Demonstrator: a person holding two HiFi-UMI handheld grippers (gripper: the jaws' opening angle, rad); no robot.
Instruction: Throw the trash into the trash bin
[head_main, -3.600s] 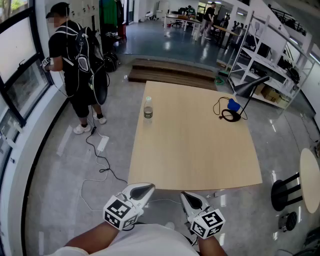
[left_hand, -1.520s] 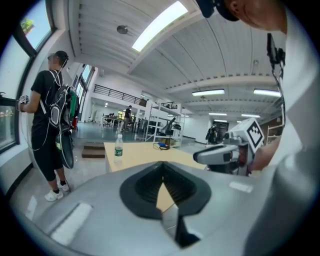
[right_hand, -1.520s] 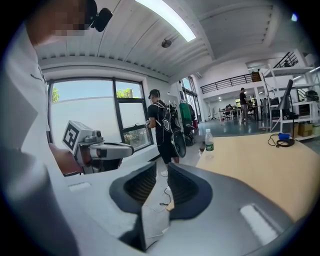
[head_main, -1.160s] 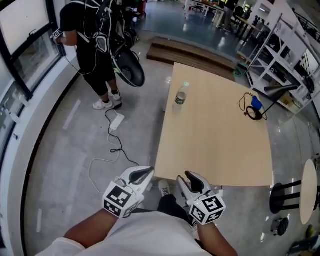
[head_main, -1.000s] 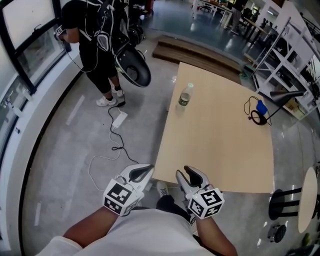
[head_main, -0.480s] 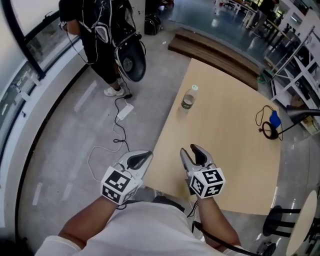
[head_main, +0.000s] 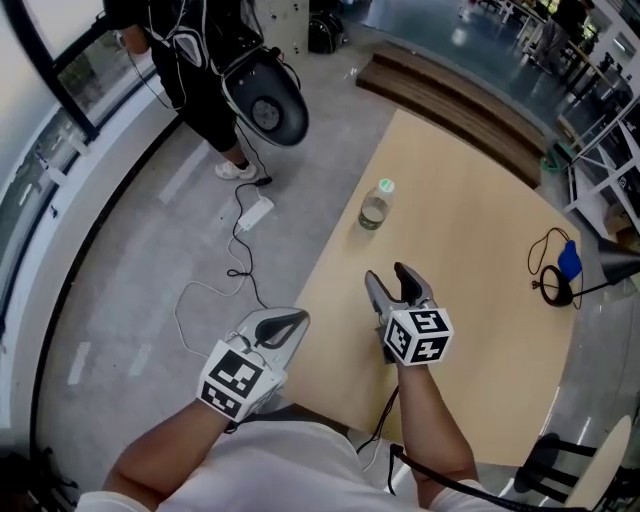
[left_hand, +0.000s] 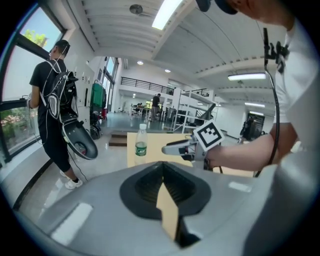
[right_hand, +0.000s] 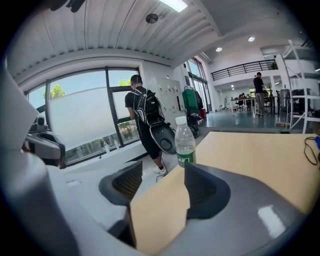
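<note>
A clear plastic bottle (head_main: 373, 208) with a green label and pale cap stands upright near the left edge of the tan table (head_main: 470, 290). My right gripper (head_main: 390, 278) hovers over the table a short way before the bottle. It is open: its jaws have just been opening and nothing is between them. The right gripper view shows the bottle (right_hand: 185, 142) ahead, just beyond the right fingertip. My left gripper (head_main: 290, 318) is shut and empty, beside the table's near left edge. The left gripper view shows the bottle (left_hand: 141, 145) and the right gripper (left_hand: 167, 148) ahead.
A person in black (head_main: 200, 50) stands on the floor at far left with a round black device (head_main: 265, 100). A white adapter (head_main: 255, 212) and cable (head_main: 235, 285) lie on the floor beside the table. A blue item with a black cord (head_main: 562, 270) sits at the table's right.
Both grippers have advanced toward the table. The right one has come in over the tabletop toward the bottle, and its jaws stand wider apart. The left stays shut.
</note>
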